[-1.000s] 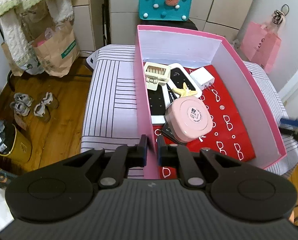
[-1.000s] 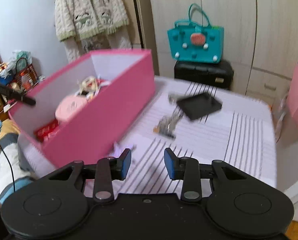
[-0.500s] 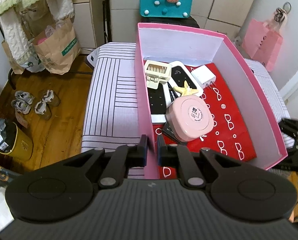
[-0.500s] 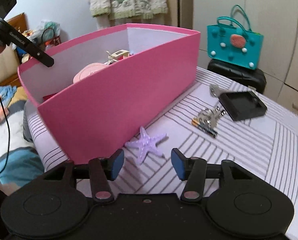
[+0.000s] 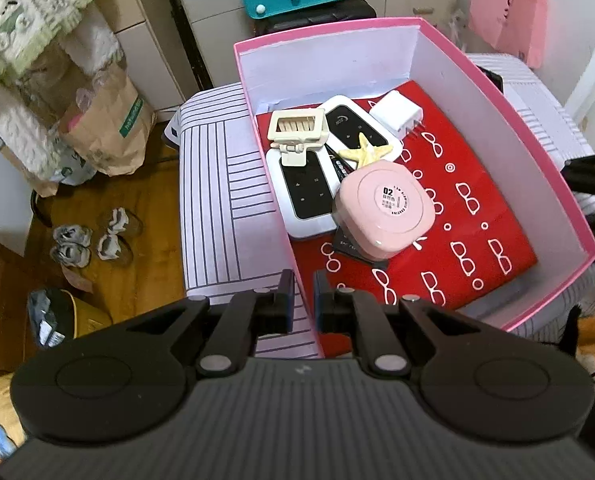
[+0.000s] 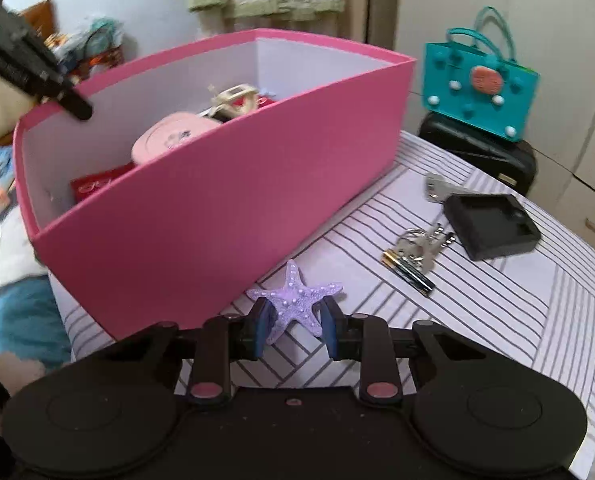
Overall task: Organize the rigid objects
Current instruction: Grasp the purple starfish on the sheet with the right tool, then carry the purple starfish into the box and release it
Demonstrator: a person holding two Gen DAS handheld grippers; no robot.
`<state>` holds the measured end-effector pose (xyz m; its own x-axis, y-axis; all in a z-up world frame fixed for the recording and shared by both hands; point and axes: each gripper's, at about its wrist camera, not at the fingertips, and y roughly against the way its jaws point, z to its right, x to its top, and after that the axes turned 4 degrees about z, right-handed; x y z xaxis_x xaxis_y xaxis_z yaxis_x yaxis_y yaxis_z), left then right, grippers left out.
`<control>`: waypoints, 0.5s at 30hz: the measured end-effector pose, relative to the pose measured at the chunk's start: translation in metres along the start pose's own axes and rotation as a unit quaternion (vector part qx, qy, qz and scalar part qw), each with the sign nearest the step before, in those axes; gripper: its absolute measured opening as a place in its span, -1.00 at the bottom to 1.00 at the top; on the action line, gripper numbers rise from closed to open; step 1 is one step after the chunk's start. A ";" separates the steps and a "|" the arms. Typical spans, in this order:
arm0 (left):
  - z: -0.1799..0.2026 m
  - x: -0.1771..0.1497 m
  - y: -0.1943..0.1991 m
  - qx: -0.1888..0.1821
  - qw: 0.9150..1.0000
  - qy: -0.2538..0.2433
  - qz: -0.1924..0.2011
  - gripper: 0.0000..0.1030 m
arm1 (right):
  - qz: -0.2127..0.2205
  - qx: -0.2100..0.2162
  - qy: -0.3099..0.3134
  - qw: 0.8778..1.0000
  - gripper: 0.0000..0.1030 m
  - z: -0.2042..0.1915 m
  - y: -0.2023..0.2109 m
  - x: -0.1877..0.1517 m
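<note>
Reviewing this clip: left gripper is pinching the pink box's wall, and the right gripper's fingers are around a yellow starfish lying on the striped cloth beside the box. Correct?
Not quite: the starfish between the right gripper fingers is purple, as the right wrist view shows. The yellow starfish already lies inside the pink box. The left gripper does pinch the box wall.

A: From the left wrist we look steeply down into the pink box (image 5: 529, 148) from close above its near wall.

B: From the right wrist we look low across the striped table (image 6: 497, 320), seeing that same box from outside, close.
</note>
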<state>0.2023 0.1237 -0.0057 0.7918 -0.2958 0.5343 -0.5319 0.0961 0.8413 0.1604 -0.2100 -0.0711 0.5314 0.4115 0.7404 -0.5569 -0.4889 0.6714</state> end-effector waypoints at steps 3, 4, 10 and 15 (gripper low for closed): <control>-0.001 0.001 0.000 -0.002 1.000 -0.003 -0.001 -0.83 | 0.012 -0.020 -0.008 1.000 -0.38 0.000 0.008 -0.001; -0.001 0.001 0.000 -0.004 1.000 -0.003 -0.001 -0.83 | 0.017 -0.024 -0.012 1.000 -0.38 0.000 0.013 -0.001; -0.005 0.003 0.004 -0.013 1.000 0.002 0.012 -0.84 | 0.044 -0.061 -0.016 0.997 -0.38 0.009 0.041 0.017; -0.009 0.002 0.004 -0.025 1.000 0.005 0.016 -0.84 | 0.069 -0.077 -0.015 0.995 -0.38 0.010 0.068 0.041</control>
<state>0.2048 0.1322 -0.0001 0.7775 -0.2819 0.5621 -0.5419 0.1531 0.8264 0.1507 -0.2337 0.0041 0.4604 0.3246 0.8263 -0.7159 -0.4146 0.5618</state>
